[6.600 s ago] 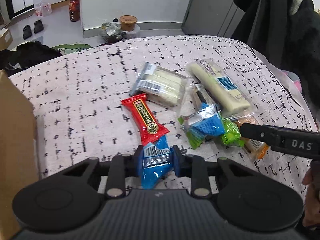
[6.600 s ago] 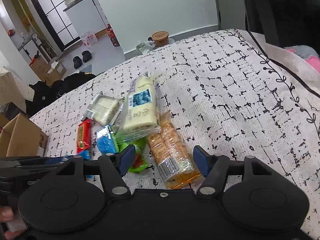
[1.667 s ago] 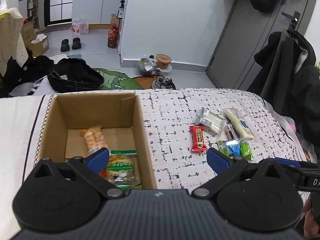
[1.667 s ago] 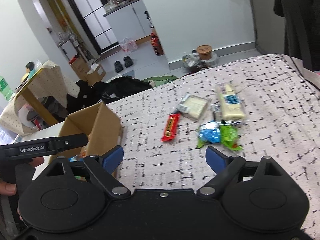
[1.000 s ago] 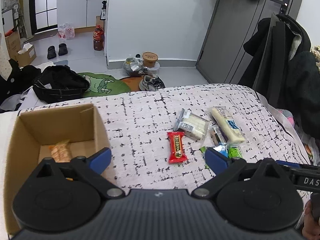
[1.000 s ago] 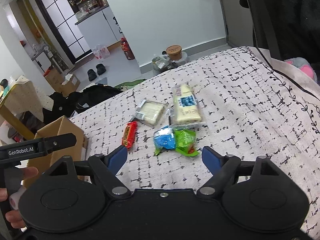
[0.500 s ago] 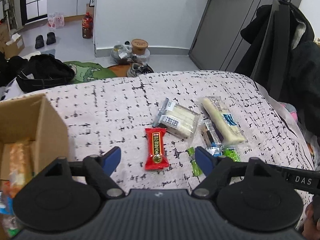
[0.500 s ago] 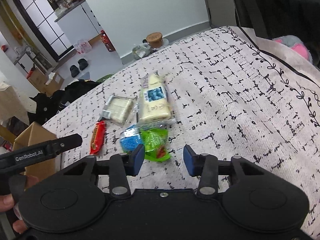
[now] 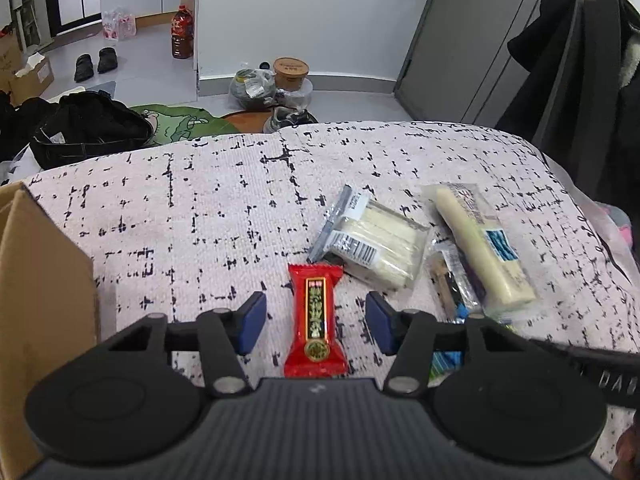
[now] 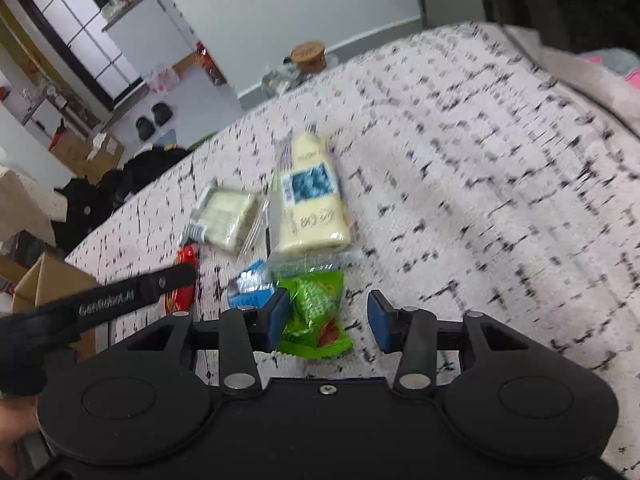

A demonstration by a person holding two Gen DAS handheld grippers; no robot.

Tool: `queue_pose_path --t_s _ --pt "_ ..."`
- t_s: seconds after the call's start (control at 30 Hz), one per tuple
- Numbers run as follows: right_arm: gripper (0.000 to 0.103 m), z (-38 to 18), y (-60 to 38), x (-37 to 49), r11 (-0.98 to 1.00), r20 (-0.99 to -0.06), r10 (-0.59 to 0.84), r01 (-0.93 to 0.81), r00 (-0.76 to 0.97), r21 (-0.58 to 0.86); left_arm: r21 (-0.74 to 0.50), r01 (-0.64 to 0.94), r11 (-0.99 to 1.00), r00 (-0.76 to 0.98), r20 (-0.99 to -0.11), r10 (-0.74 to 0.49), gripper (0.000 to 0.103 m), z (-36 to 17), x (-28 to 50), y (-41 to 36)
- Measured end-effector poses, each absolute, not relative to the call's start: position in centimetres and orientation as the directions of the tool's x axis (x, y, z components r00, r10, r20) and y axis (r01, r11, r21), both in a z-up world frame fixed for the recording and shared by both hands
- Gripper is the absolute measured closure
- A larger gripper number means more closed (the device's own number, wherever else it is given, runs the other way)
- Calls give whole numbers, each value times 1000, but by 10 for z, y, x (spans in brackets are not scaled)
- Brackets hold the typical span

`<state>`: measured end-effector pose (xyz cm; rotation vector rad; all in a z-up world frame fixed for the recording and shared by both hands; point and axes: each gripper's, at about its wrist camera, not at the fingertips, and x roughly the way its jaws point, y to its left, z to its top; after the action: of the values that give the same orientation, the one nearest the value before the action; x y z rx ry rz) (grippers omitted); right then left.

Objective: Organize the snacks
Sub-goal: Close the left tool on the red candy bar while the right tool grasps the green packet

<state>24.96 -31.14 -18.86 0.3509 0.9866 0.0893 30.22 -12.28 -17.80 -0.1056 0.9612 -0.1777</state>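
A red snack bar [image 9: 316, 316] lies lengthwise on the patterned tablecloth [image 9: 208, 220], between the blue pads of my left gripper [image 9: 315, 324]. Its jaws are closing and a gap shows on each side of the bar. My right gripper [image 10: 329, 320] hangs low over a green packet [image 10: 314, 312] that lies between its fingers. The left pad is at the packet's edge and the right pad stands clear of it. A blue packet [image 10: 250, 294] lies just left of the green one. The cardboard box [image 9: 36, 300] stands at the left.
Behind the red bar lie a clear pack of white wafers [image 9: 376, 246], a long cream bar pack [image 9: 480, 248] and a small dark pack [image 9: 452, 284]. Coats [image 9: 580, 80] hang at the right. The floor past the far edge holds a black bag [image 9: 88, 128].
Both grippers have come down and closer to the snacks. The left one swung right from the box to the red bar. Both pairs of jaws have narrowed.
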Motion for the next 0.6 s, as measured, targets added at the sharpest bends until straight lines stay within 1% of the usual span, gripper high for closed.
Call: queue_pose_path --t_s 0.2,0.23,0.3,0.37,0.4,0.43,0.47,0.6 --pt "59 -196 -301 256 953 -813 232 43 535 300 -157 86 984 538 -824 -179 53 -191 313 -126" --pt "60 -196 -299 257 957 -818 228 34 529 289 -148 87 985 541 -823 -172 53 -192 313 -127" --pt "63 -197 -296 258 966 -829 214 12 517 258 -129 84 988 549 -821 -155 58 -194 313 -128" --pt "72 -196 -296 258 972 -836 199 3 511 233 -111 77 991 555 -821 -135 70 -195 313 -129" --pt "73 -196 -296 258 974 -838 196 1 509 228 -108 81 991 556 -820 -134 75 -195 312 -129" --pt "75 -195 -297 257 973 -837 200 0 510 232 -101 85 991 555 -821 -132 83 -194 312 -129" --pt "75 -195 -299 256 971 -835 203 1 512 237 -99 87 991 555 -822 -131 84 -194 311 -129" --pt "76 -191 -303 246 967 -829 210 17 518 255 -112 102 988 544 -825 -150 85 -189 303 -124"
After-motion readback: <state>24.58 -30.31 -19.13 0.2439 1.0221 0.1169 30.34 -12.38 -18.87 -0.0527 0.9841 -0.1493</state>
